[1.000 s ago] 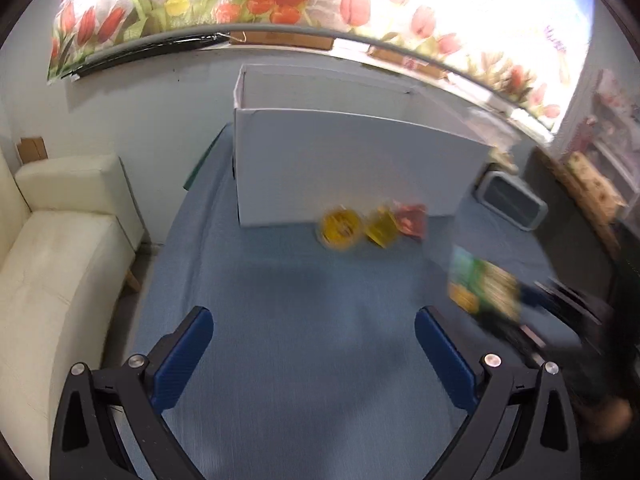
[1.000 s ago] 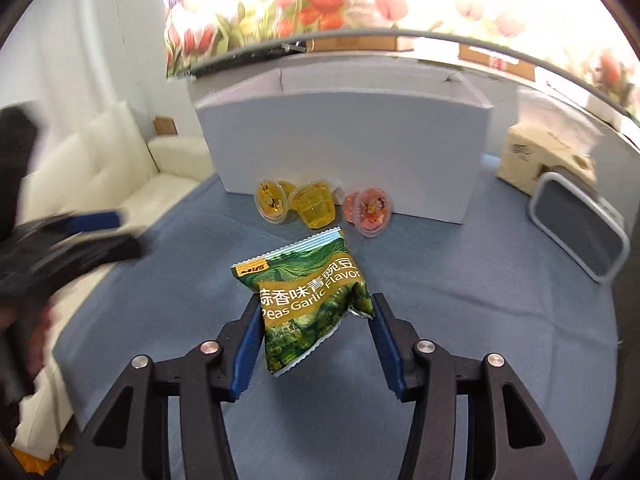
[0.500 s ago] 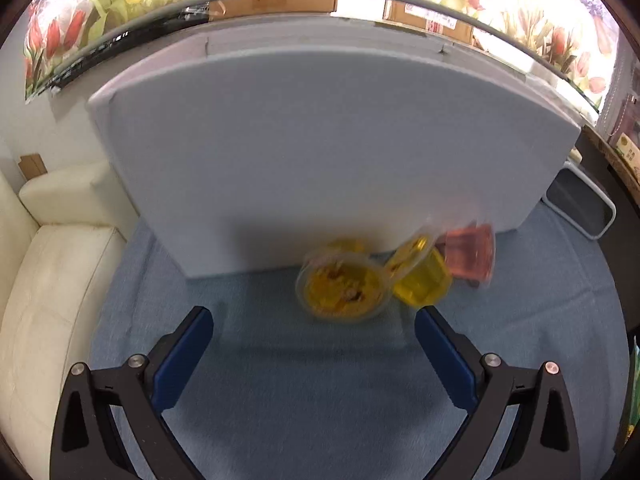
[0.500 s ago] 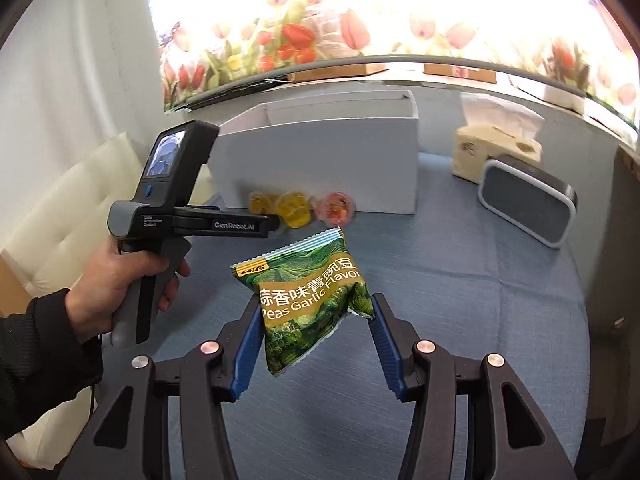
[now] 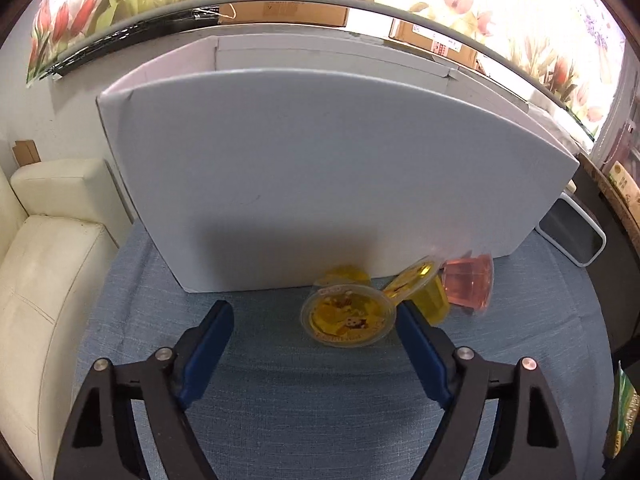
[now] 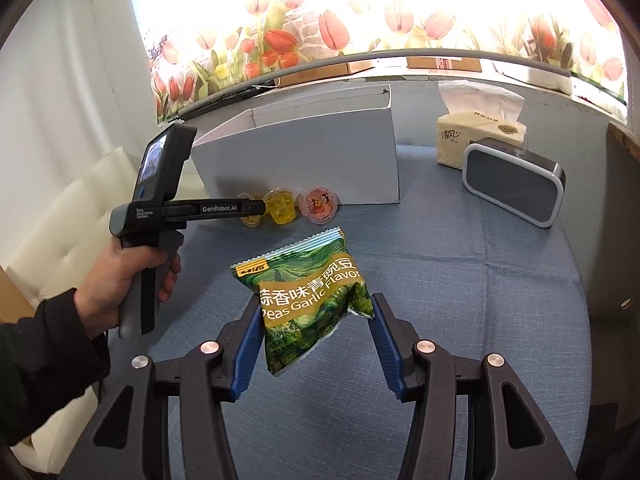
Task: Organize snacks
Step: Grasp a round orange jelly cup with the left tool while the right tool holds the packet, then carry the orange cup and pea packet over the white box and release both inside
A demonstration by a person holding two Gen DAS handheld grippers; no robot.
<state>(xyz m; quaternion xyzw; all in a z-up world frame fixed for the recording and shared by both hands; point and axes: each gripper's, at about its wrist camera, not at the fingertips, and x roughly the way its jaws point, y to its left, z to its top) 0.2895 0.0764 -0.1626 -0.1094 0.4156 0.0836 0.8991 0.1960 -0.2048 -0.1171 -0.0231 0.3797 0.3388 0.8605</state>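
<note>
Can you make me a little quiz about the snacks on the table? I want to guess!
1. True or false: the right gripper holds the green foil bag of garlic peas.
2. How many small plastic jelly cups sit by the white cardboard box?
3. Which cup lies between the closing left gripper's fingers: A, the yellow jelly cup, or B, the pink jelly cup?

Key: 1 true. 2 three. 3 A.
</note>
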